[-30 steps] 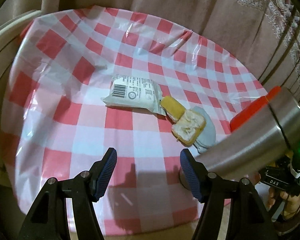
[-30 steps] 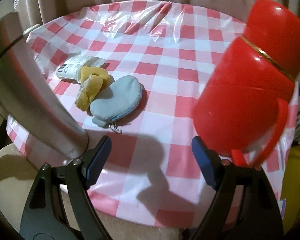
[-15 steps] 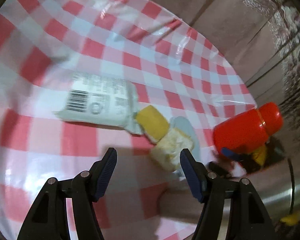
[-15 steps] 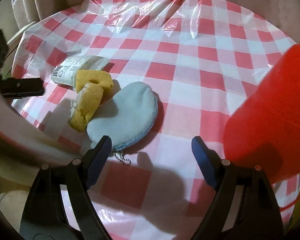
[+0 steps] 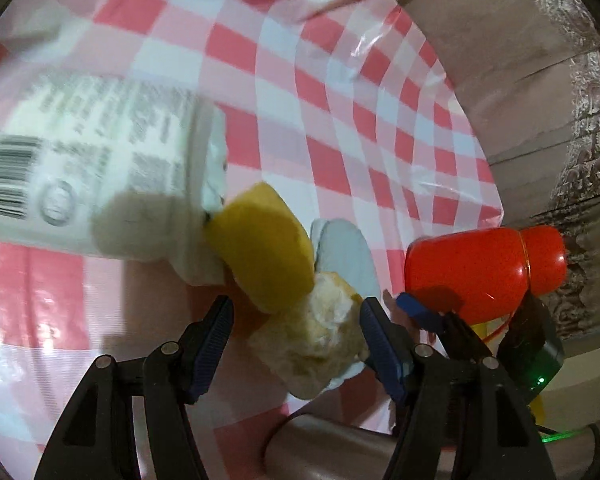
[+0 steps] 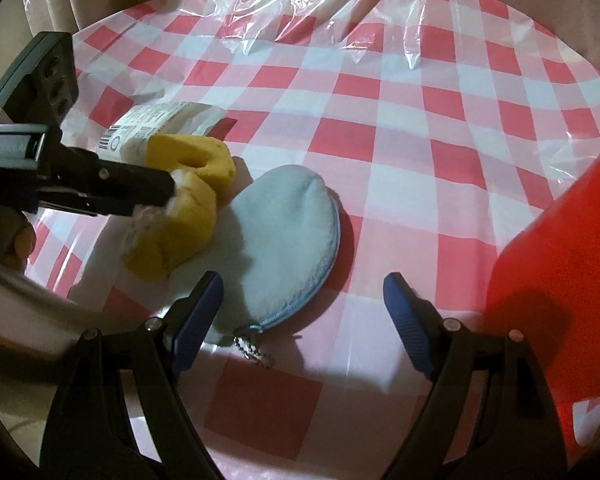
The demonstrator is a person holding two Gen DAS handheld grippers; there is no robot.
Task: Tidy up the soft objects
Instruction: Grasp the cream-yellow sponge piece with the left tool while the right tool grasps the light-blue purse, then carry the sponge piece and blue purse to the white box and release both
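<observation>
i have the round tabletop under a red and white checked plastic cover, and it takes up most of both views. its far rim runs along a beige curtain, and the cover's loose clear edge wrinkles up there. the middle and far right of the tabletop lie open, with room to move.

one red flask stands at the right side of the tabletop, closed as far as i can see; from my right wrist it is only a red blur at the frame edge. one steel cylinder shows blurred at the lower left of that view, and i cannot tell what is in it.

one white packet with a barcode lies at the left, sealed as far as i can see. one pale blue fluffy pouch lies flat in the middle, its zip and small bead chain facing me. two yellow sponge pieces sit in a cluster: the ring-shaped sponge touches the packet's end, and the torn sponge chunk rests partly on the pouch.

my left tongs are apart, one finger on either side of the torn chunk, close in but not pressing it. my right tongs are apart too, low over the near edge of the pouch, holding nothing.
</observation>
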